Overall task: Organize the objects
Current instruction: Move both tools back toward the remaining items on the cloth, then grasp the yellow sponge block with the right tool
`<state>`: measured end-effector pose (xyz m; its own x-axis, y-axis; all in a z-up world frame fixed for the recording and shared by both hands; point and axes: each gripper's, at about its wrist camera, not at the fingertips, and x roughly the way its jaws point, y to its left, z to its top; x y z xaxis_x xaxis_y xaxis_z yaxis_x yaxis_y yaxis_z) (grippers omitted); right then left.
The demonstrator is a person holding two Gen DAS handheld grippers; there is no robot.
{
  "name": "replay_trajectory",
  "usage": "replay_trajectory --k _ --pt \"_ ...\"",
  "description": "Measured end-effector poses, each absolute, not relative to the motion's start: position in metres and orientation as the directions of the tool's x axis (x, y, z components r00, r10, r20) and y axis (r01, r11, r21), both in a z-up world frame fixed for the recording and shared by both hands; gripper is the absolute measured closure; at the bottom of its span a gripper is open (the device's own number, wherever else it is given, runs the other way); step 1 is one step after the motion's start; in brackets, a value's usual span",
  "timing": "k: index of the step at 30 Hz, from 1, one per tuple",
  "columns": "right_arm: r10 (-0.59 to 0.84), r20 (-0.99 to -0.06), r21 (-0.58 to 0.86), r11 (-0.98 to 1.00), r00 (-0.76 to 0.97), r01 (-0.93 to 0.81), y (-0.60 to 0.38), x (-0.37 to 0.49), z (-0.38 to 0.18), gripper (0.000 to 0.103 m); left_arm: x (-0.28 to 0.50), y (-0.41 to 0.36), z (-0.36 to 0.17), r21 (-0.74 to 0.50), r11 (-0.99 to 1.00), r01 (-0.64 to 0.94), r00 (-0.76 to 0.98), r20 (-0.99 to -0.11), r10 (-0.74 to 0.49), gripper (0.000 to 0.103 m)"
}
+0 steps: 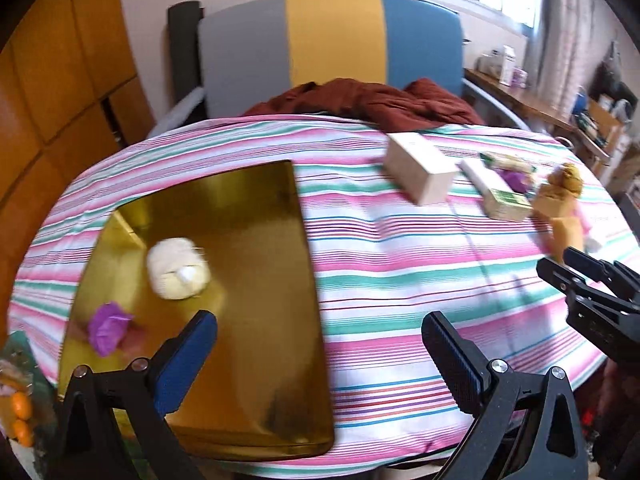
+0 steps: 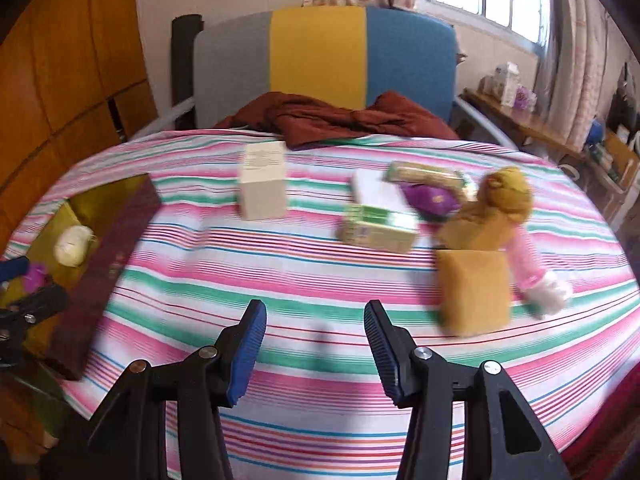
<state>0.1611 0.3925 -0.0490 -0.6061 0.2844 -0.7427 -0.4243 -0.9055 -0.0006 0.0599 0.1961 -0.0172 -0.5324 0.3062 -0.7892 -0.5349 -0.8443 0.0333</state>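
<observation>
A gold-lined box (image 1: 256, 240) lies open on the striped cloth and holds a cream yarn ball (image 1: 178, 274) and a purple wrapped piece (image 1: 108, 330). My left gripper (image 1: 320, 336) hangs open over the box's right edge, nothing between its fingers. Right of it lie a white carton (image 1: 420, 170), a green-and-white box (image 1: 500, 196) and a doll (image 1: 562, 200). In the right wrist view my right gripper (image 2: 316, 320) stands open above bare cloth, with the white carton (image 2: 262, 186), green box (image 2: 376, 224), purple pouch (image 2: 430, 200), tan block (image 2: 474, 290) and doll (image 2: 504, 204) beyond it.
A dark red garment (image 2: 332, 118) lies at the table's far edge before a grey, yellow and blue chair back (image 2: 320, 56). Wooden cabinets (image 2: 60, 60) stand on the left, a cluttered shelf (image 2: 520, 108) on the right. A fruit packet (image 1: 18, 392) sits at the left edge.
</observation>
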Motion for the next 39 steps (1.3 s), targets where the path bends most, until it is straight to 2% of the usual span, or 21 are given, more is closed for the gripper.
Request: replay_trajectory --k 5,8,14,22,24,26,39 --pt "0.380 -0.701 -0.061 -0.875 -0.604 -0.480 0.429 0.183 -0.054 0.026 0.069 0.216 -0.021 -0.016 -0.811 -0.585 -0.491 -0.789 0.370 0.000" --pt "0.430 -0.677 -0.085 -0.852 -0.598 -0.516 0.455 0.194 -0.058 0.026 0.073 0.226 -0.025 -0.042 -0.795 -0.605 -0.467 -0.790 0.397 0.000" --pt "0.444 -0.702 -0.070 -0.821 -0.557 -0.566 0.496 0.190 -0.074 0.026 0.079 0.242 -0.034 -0.059 -0.770 -0.636 -0.424 -0.806 0.412 0.000" --pt "0.387 -0.708 -0.024 -0.849 -0.591 -0.528 0.514 0.181 -0.086 0.026 0.085 0.258 -0.037 -0.082 -0.731 -0.677 -0.388 -0.805 0.450 0.000" --pt "0.382 -0.699 -0.012 -0.852 -0.604 -0.523 0.515 0.179 -0.089 0.030 0.085 0.264 -0.036 -0.092 -0.720 -0.688 -0.384 -0.796 0.469 0.000" --pt "0.351 -0.696 0.028 -0.859 -0.627 -0.511 0.516 0.179 -0.092 0.048 0.084 0.271 -0.036 -0.089 -0.712 -0.697 -0.381 -0.795 0.472 0.000" --pt "0.363 -0.625 0.104 -0.839 -0.691 -0.535 0.515 0.193 -0.098 0.049 0.062 0.356 -0.043 -0.086 -0.617 -0.782 -0.358 -0.749 0.558 0.000"
